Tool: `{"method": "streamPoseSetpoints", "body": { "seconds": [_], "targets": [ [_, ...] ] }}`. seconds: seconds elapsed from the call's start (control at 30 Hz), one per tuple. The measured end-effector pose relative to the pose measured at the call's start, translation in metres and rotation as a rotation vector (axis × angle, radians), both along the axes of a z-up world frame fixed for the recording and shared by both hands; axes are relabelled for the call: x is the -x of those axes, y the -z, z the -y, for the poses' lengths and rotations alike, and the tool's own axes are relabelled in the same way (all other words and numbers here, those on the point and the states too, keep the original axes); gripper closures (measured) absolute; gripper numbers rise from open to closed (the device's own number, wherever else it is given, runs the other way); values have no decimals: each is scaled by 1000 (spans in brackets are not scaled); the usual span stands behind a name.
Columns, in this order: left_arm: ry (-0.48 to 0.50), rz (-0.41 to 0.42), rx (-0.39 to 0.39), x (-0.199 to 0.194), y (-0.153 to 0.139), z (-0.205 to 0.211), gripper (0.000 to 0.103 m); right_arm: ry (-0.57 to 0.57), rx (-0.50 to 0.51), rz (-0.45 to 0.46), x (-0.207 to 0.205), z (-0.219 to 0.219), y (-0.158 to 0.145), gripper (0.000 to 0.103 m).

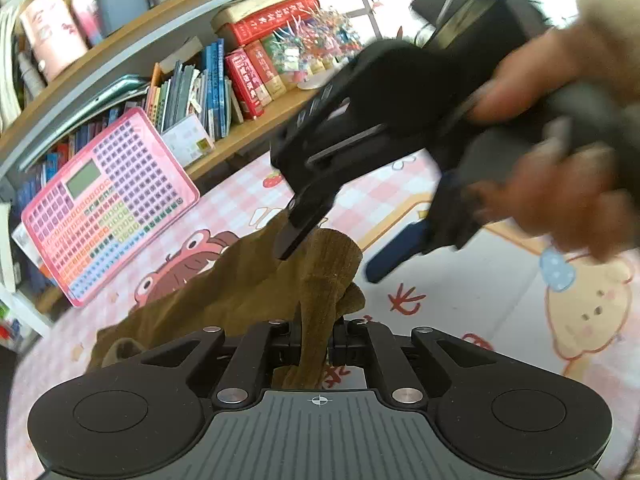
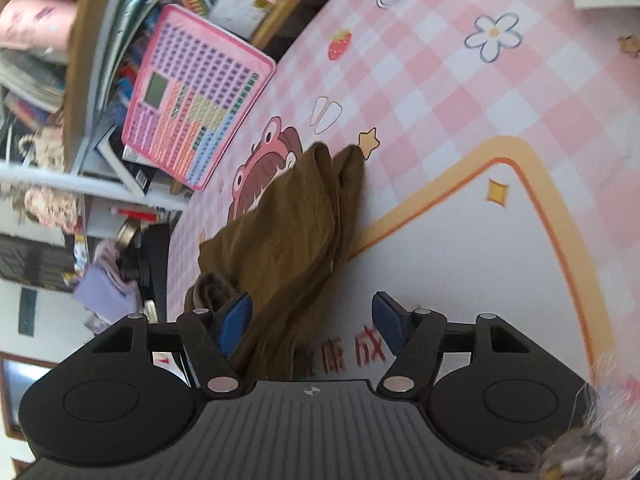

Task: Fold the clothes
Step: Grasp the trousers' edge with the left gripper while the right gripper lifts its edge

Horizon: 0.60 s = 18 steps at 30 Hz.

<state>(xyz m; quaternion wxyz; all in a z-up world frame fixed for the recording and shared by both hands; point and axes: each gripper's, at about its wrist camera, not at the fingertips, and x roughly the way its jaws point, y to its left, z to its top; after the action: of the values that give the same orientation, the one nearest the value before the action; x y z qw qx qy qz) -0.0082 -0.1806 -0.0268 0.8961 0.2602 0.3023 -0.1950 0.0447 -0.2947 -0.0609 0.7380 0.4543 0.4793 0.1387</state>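
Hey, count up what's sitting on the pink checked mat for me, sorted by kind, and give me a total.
Brown garment: 1
Pink button board, propped at the mat's edge against the bookshelf: 1
Grippers over the mat: 2, the left gripper shut on the garment and the right gripper open with cloth between its jaws
Total: 4

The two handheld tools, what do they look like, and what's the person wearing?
Both are black two-finger tools with a ribbed grey top plate, round side discs and silver pivot screws. The right tool has blue finger pads; the left tool has black fingers. A fuzzy beige sleeve shows at the wrist.
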Motion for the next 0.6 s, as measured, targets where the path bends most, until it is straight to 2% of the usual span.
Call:
{"method": "streamPoseSetpoints", "body": {
  "seconds": [0.17, 0.27, 0.37, 0.5, 0.6],
  "targets": [
    [-5, -23, 85, 10, -13, -16, 95, 39, -21, -48, -25, 0, 15, 48],
    [-10, -48, 137, 16, -18, -25, 95, 66, -10, -61, -29, 5, 18, 64],
    [-4, -63, 183, 22, -21, -34, 95, 76, 1, -62, -26, 8, 17, 89],
    [-14, -56, 262, 25, -33, -52, 96, 58, 28, 6, -20, 3, -5, 91],
    [-46, -44, 354, 27, -48, -75, 96, 46, 42, 65, -20, -7, -30, 91]
  ]
}}
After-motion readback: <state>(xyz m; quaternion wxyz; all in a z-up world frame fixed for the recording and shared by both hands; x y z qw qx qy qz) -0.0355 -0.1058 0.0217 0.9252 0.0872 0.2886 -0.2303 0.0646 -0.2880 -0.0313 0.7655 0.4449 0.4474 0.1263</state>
